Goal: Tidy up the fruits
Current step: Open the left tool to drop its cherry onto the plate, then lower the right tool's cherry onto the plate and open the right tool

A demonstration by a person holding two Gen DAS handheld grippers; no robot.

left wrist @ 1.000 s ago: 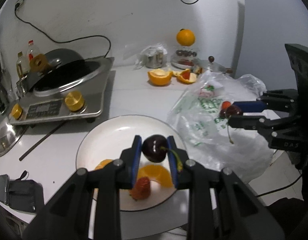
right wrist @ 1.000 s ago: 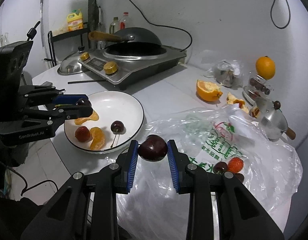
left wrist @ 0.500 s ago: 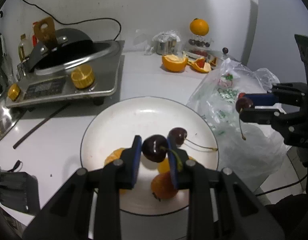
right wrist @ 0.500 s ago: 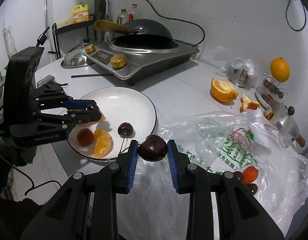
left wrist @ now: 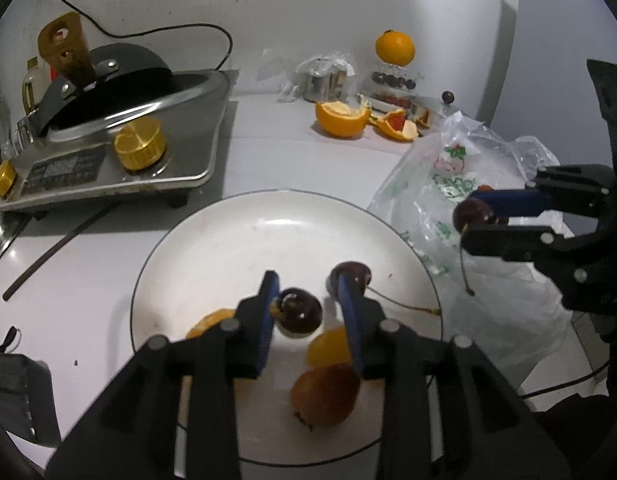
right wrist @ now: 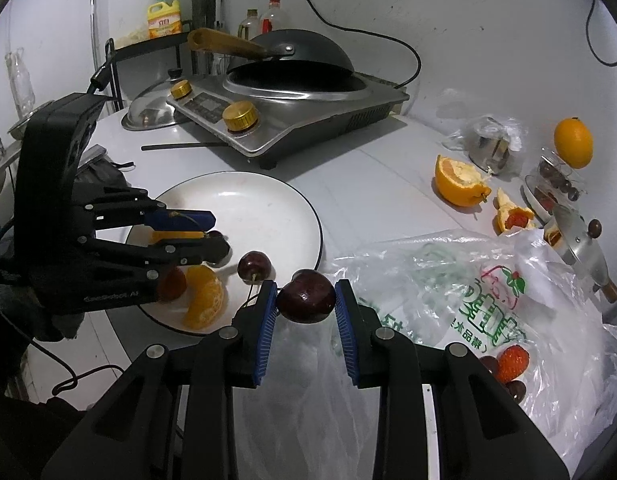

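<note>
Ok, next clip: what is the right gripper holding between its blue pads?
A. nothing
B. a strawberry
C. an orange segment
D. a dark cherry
D: in the right wrist view both blue pads of the right gripper press on a dark cherry, held above the edge of the plastic bag beside the white plate.
</note>
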